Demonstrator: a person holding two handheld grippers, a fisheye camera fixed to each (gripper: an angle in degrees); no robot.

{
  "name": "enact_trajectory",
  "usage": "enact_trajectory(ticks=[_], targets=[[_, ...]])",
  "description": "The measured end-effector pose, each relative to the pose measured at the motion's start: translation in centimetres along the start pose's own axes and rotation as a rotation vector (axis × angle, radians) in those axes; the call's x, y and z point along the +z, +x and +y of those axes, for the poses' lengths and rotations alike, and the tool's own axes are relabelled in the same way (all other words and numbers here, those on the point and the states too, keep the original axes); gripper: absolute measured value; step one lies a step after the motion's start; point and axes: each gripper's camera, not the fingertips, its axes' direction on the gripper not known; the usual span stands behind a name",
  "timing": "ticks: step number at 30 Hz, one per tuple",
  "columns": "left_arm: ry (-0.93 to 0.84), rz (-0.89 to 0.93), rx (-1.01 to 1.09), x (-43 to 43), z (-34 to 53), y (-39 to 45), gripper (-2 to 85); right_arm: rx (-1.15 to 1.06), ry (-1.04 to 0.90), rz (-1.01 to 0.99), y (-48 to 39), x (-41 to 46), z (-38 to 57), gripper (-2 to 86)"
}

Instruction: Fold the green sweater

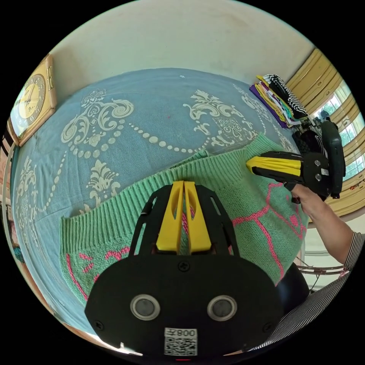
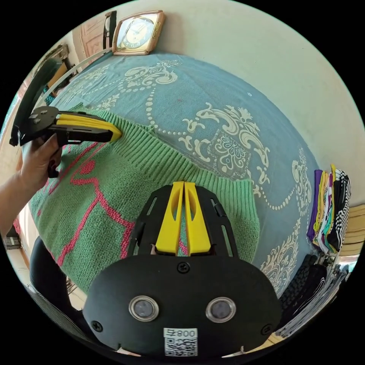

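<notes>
Green sweater (image 1: 243, 197) spread flat on a bed (image 1: 152, 114) with a blue patterned cover, ribbed hem toward the wall, pink pattern across the knit. Left hand-held gripper (image 1: 184, 186) over the ribbed band, yellow jaws pressed together at the tips; whether knit sits between them, cannot tell. Right hand-held gripper (image 2: 184, 187) the same at the hem, jaws together, grip on fabric unclear. Stack of folded clothes (image 2: 329, 209) at the bed's edge. Clock (image 2: 138, 32) leaning against the wall.

Sweater (image 1: 243, 197) hem under gripper body
</notes>
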Motion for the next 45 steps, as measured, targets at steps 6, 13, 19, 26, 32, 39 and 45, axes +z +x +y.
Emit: enact_trajectory(ticks=[6,13,19,26,32,39,45], targets=[[0.013,0.006,-0.036,0.9,0.8,-1.0,0.1,0.102,-0.005,-0.073,2.0,2.1,-1.7,0.0],[0.042,0.097,-0.060,1.1,4.1,-2.6,0.1,0.124,0.075,-0.129,3.0,1.4,0.4,0.0],[0.130,0.159,-0.116,0.3,7.7,-4.9,0.2,0.202,0.226,-0.155,5.8,-2.8,6.5,0.0],[0.133,-0.028,-0.189,-2.1,14.6,-8.1,0.1,0.250,0.022,-0.102,8.8,3.7,9.8,0.0],[0.042,-0.055,-0.338,-1.0,19.9,-13.2,0.1,0.245,-0.016,-0.082,10.4,5.2,9.6,0.0],[0.086,-0.084,-0.320,-3.7,28.7,-12.8,0.1,0.274,0.191,-0.241,12.7,-0.8,16.8,0.0],[0.056,0.029,-0.466,-1.1,33.9,-16.8,0.4,0.251,-0.045,-0.277,12.4,4.4,21.8,0.0]])
